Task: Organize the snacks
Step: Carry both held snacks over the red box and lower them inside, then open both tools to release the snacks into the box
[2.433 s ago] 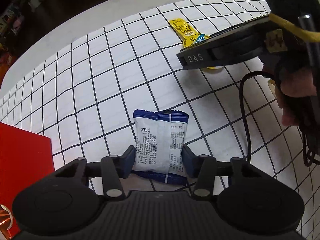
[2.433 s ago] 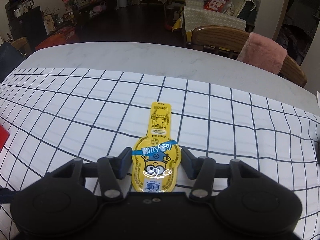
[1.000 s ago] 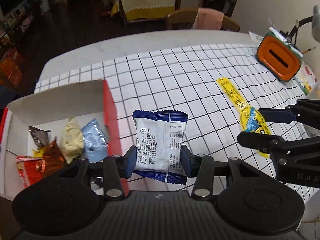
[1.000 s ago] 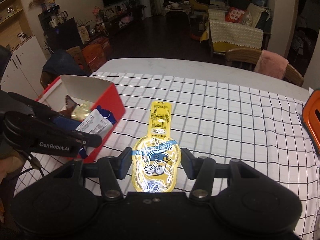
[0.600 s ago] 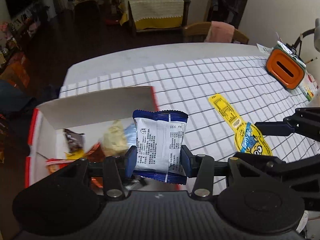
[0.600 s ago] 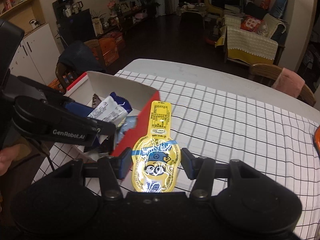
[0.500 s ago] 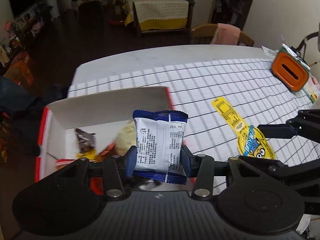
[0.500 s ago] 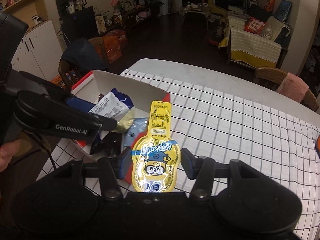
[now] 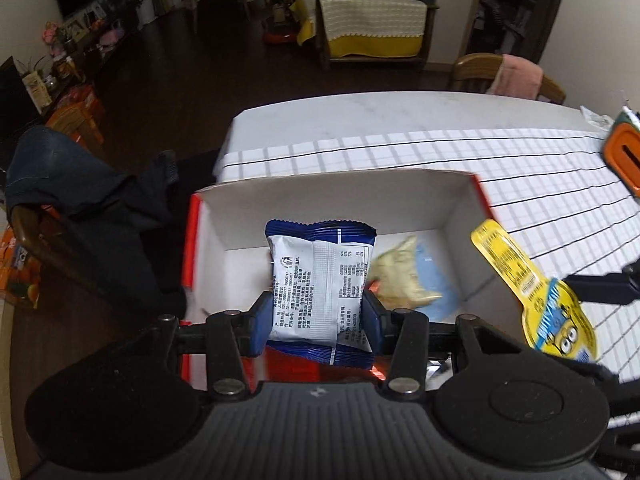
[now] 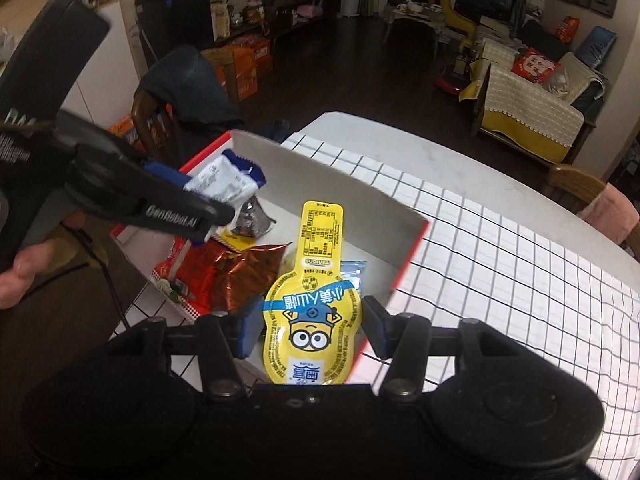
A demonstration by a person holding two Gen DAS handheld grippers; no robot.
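My left gripper (image 9: 316,316) is shut on a blue-and-white snack packet (image 9: 320,280) and holds it above the open red box (image 9: 340,196) with white inner walls. The packet also shows in the right wrist view (image 10: 224,180), over the box's left side. My right gripper (image 10: 312,330) is shut on a yellow minion pouch (image 10: 312,320) and holds it over the box's near right part (image 10: 404,264). The pouch shows at the right of the left wrist view (image 9: 532,292). Inside the box lie a red foil bag (image 10: 228,276), a pale yellow snack (image 9: 400,276) and a light blue packet (image 9: 436,280).
The box sits at the left end of a table with a black-grid white cloth (image 10: 520,272). An orange holder (image 9: 624,156) stands at the far right. A chair with a dark jacket (image 9: 80,196) stands beside the table's left edge. Another chair (image 10: 592,196) is behind the table.
Both grippers have swung left with their snacks, from above the cloth to above the open box. Both stay shut on what they hold.
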